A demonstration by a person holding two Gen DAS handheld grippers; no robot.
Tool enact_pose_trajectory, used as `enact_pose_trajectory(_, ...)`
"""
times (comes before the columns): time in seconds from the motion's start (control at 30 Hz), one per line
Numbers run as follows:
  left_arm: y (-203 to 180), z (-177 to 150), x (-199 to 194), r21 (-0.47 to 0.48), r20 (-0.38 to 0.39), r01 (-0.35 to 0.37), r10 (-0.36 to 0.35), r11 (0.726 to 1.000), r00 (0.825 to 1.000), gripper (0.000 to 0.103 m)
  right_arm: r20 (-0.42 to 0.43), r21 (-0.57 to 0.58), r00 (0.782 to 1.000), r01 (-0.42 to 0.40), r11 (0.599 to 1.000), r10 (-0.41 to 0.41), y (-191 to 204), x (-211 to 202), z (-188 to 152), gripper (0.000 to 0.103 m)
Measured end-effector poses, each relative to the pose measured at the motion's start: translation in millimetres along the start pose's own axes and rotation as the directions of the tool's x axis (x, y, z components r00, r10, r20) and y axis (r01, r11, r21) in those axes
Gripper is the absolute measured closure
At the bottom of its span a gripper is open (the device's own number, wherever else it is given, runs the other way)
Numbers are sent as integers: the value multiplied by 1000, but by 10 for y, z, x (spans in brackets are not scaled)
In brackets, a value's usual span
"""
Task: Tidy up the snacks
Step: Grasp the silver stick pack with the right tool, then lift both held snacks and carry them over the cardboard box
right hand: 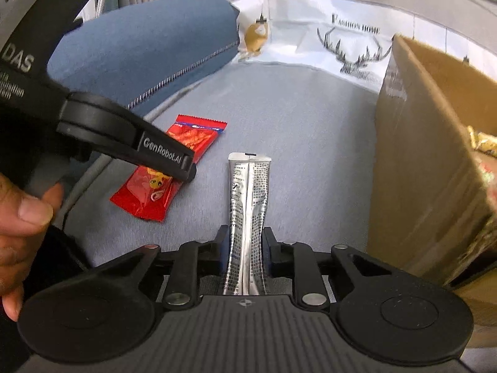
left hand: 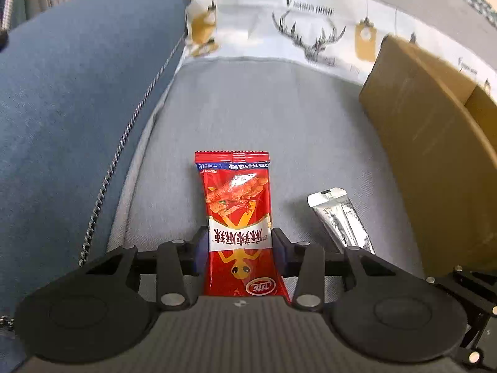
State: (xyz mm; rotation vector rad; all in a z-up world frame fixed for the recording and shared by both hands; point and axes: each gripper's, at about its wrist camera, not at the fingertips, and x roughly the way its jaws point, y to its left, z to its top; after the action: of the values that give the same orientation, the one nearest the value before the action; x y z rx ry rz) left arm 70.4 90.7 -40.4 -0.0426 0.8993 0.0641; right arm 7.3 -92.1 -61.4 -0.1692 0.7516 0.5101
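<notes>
- Both tongs grip: left tongs (left hand: 239,242) pinch the red snack packet (left hand: 237,214) at frame centre, right tongs (right hand: 243,242) clamp the silver sachet (right hand: 247,205).
- Next I'd lift each clear of the sofa cushion (right hand: 304,130), then carry them into the cardboard box (right hand: 428,161) at right.

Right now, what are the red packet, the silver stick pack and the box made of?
Red packet: glossy printed plastic film, likely; shiny creases, crimped end seal.
Silver stick pack: metallised foil or film; mirror-like sheen, centre seam, dents.
Box: matte brown cardboard; a raw cut edge shows along the top.
</notes>
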Motion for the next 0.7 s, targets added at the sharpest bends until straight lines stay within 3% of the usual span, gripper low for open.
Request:
enact_pose_trajectory(0.23,80,-56,-265,-30,111,43,-40,999,993,59,88,-37,996,26,999,-22,40,-256,22,84)
enact_pose_trajectory(0.47,248,-126,-530,-81,217,147,-127,986,968,59,209,-37,978,30,999,-21,-13,-753,191,84)
enact_pose_trajectory(0.53,290,-125,-564,-98,241,179,-151,979,959,59,260,-14,965,30,999,-25,-84,-951,273,84)
enact_pose_trajectory(0.7,275,-156,-674,-94,293,242,-205,966,934,59,416,44,908,44,998,-58,-415,-1507,483,84)
